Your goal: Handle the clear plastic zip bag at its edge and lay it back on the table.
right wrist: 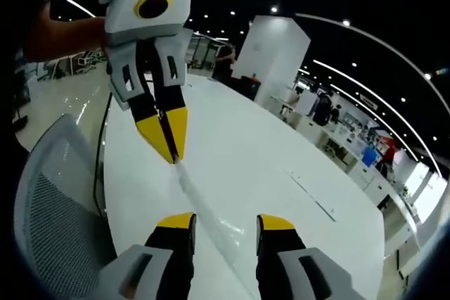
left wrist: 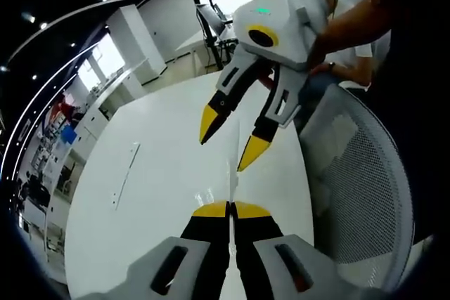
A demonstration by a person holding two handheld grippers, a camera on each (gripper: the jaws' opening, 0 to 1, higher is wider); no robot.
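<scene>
Yellow-tipped jaws of the left gripper (left wrist: 230, 209) rise from the near edge of the left gripper view, pressed together on the edge of the clear plastic zip bag (left wrist: 233, 182) — a thin, nearly see-through strip that climbs from the tips toward the other claw. Beyond it, the right gripper (left wrist: 227, 142) reaches in from the far right with its jaws spread, one tip on either side of the bag's upper part; a person's hand (left wrist: 318, 53) holds its body. Under everything lies the white table (left wrist: 148, 173), and a grey mesh chair (left wrist: 365, 180) stands at its right side.

In the right gripper view, the right gripper (right wrist: 225, 224) has its jaws apart with the bag (right wrist: 204, 216) running between them — up to the left gripper (right wrist: 169, 142), whose tips are pinched on it. The table (right wrist: 281, 166) stretches far behind, the chair (right wrist: 53, 201) at the left.
</scene>
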